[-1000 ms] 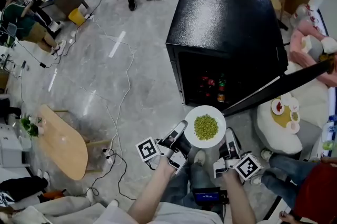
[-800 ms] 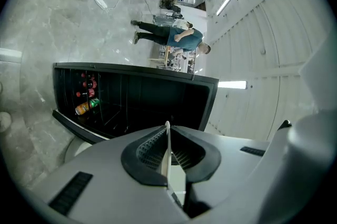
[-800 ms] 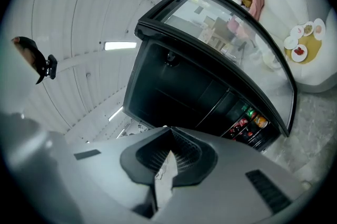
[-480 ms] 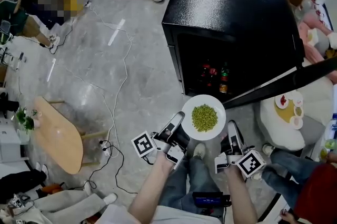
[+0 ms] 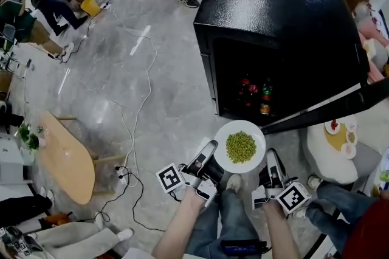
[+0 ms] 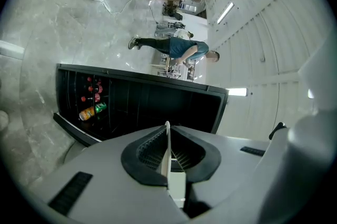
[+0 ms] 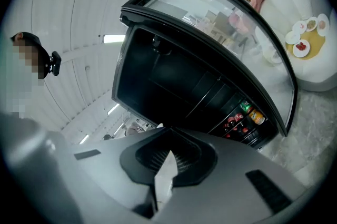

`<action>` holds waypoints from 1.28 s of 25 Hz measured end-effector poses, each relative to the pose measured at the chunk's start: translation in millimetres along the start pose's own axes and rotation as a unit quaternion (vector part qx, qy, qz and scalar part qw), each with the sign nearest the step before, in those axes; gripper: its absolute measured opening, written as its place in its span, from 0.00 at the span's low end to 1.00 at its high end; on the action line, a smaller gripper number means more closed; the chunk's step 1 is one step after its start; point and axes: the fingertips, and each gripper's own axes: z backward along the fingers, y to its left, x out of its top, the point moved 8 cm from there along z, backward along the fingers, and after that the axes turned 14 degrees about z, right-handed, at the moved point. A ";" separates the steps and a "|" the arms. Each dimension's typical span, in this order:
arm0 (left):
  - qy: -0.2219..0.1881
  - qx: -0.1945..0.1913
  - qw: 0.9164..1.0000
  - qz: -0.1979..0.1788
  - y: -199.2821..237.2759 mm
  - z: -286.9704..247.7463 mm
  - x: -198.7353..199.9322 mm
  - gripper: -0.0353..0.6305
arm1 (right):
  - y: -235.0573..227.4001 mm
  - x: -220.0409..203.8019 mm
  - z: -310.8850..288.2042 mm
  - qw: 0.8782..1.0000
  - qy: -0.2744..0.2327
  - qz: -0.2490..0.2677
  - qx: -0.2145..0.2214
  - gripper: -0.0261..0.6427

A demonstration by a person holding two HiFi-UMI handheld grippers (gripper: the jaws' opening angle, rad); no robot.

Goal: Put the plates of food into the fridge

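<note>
The round white plate point(image 5: 240, 125) of green peas point(image 5: 240, 147) is carried in the air, pinched by its rim on two opposite sides. My left gripper point(image 5: 213, 153) is clamped on one edge and my right gripper point(image 5: 268, 162) on the other. Each gripper view shows only a thin white edge between the jaws. Risk: the hold is on the rim alone, so any difference in height between my two sets of fingers would tip the plate and roll peas off. Ahead of my fingertips stands the black cabinet fridge point(image 5: 285, 14), its glass door point(image 5: 331, 104) swung open just beyond my right fingers; a careless reach could clip it. Coloured drink bottles point(image 5: 254, 92) sit low inside and could be struck. The upper interior is dark, so I cannot tell where a free shelf lies. The plate's underside is hidden.
</note>
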 end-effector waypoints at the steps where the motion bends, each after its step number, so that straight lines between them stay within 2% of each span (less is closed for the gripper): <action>1: -0.003 0.000 1.000 0.001 3.2 1.5 2.7 0.08 | -3.4 -1.8 -1.8 1.000 -0.001 -0.003 -0.001 0.05; 9: -0.017 0.000 1.000 -0.006 23.1 -3.9 25.0 0.09 | -20.8 -7.9 -16.7 1.000 -0.009 -0.003 0.008 0.05; 14: -0.020 0.000 1.000 -0.016 28.9 -11.0 31.9 0.09 | -32.3 -9.0 -17.8 1.000 -0.011 -0.007 -0.006 0.05; 27: -0.032 -0.015 0.999 -0.013 43.8 -7.2 35.3 0.09 | -40.4 -13.8 -10.5 1.000 -0.021 -0.009 -0.010 0.05; 32: -0.055 -0.036 0.998 -0.018 45.9 -10.5 41.7 0.09 | -44.2 -14.3 -8.1 0.999 -0.031 -0.009 -0.020 0.05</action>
